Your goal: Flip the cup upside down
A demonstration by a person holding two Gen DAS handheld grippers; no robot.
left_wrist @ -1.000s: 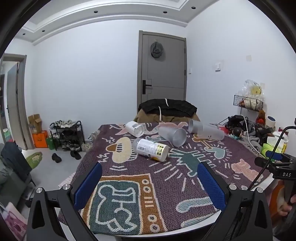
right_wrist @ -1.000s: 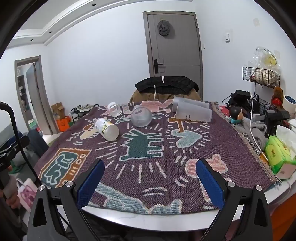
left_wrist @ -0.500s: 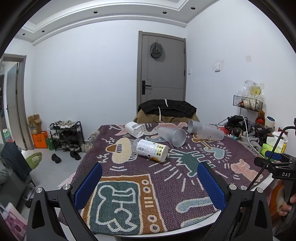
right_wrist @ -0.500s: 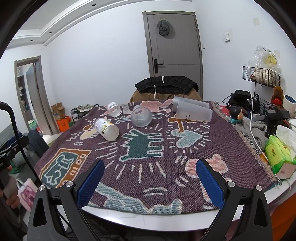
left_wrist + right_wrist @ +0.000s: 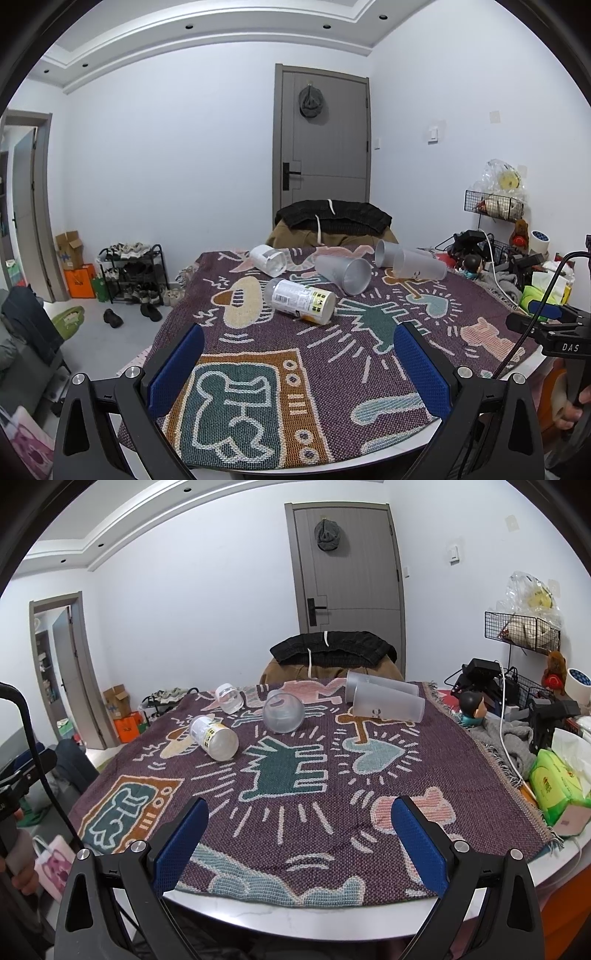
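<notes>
Pre-grasp: left gripper (image 5: 298, 363) and right gripper (image 5: 299, 840) both spread wide, empty, well short of the toppled frosted cup (image 5: 283, 711). Next: reach in, grip its wall.

A patterned woven blanket (image 5: 332, 775) covers the worktop (image 5: 332, 919), whose white edge shows along the near side. Beyond the blanket's far edge a black jacket (image 5: 332, 650) hangs over a brown chair back, and behind that stands a grey door (image 5: 347, 572) with a cap (image 5: 327, 533) hung on it. Right of the blanket lie a green tissue pack (image 5: 554, 786), a grey cloth (image 5: 506, 738) and a small doll figure (image 5: 471, 707). Left of it, on the floor, stands a shoe rack (image 5: 133, 269).
</notes>
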